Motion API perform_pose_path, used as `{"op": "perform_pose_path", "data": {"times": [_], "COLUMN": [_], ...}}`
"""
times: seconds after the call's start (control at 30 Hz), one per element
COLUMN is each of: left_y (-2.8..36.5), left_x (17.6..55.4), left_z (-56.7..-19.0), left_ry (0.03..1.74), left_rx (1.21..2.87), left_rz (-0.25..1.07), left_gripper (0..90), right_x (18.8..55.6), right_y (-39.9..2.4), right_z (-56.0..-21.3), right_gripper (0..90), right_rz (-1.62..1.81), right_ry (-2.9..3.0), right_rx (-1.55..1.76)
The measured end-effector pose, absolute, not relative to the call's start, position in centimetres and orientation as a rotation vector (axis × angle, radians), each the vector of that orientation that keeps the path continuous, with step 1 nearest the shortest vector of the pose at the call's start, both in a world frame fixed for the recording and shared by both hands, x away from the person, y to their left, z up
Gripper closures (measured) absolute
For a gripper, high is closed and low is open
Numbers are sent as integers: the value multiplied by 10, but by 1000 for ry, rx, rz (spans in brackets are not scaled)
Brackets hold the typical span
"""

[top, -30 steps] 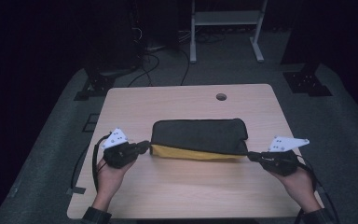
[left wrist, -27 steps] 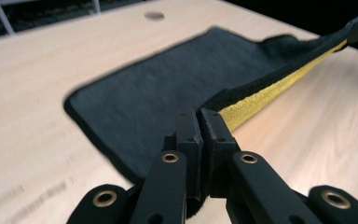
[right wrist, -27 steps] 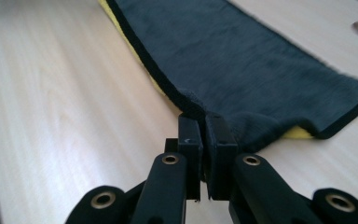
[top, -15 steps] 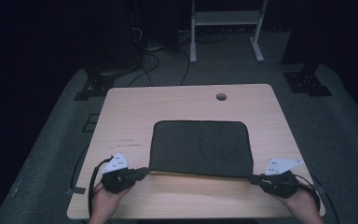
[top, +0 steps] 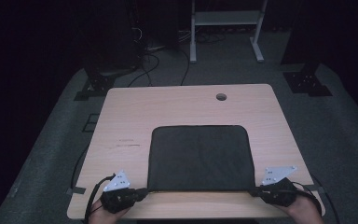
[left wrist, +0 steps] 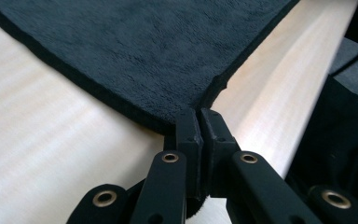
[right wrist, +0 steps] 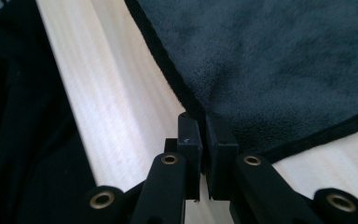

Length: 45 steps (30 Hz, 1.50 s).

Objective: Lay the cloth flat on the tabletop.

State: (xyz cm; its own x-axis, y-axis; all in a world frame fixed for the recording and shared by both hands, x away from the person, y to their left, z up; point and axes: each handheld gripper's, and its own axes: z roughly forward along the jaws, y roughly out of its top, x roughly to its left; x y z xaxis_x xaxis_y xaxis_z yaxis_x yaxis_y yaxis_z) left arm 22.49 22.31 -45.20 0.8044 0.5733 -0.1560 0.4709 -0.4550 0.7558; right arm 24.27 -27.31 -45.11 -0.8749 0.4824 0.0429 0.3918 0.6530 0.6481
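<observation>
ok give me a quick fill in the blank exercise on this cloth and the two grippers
1. The dark cloth lies spread flat on the ____ table.
2. The left gripper is shut on the cloth's near-____ corner.
3. The right gripper pinches the corner at the table's ____ edge.
4. A small round ____ sits near the table's far edge.

Missing words: wooden; left; near; hole

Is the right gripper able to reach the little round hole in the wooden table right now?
Probably not: the right gripper is shut on the dark cloth at the near edge; the hole lies far across.
</observation>
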Motion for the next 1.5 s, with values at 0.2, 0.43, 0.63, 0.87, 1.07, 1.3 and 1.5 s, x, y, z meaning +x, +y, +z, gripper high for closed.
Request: {"op": "perform_pose_path", "data": {"times": [0.2, 0.43, 0.63, 0.87, 1.07, 1.3, 1.5], "left_y": [224, 232, 234, 233, 234, 234, 229], "left_x": [215, 217, 227, 249, 274, 303, 319], "left_z": [-457, -449, -448, -450, -454, -463, -467], "left_ry": [778, 783, 831, 875, 921, 952, 1008], "left_rx": [2140, 2070, 2044, 2035, 2030, 2030, 2032], "left_rz": [126, 173, 219, 275, 319, 357, 402], "left_gripper": [860, 676, 453, 251, 153, 96, 92], "right_x": [236, 239, 251, 280, 309, 324, 329], "right_y": [-271, -277, -289, -309, -328, -345, -351], "right_z": [-456, -451, -444, -451, -466, -477, -485], "right_gripper": [842, 564, 369, 158, 115, 78, 23], "right_rz": [999, 1096, 1181, 1128, 1058, 948, 894], "right_ry": [2793, 2718, 2590, 2439, 2293, 2188, 2138], "right_rx": [698, 725, 813, 1048, 1265, 1424, 1450]}}
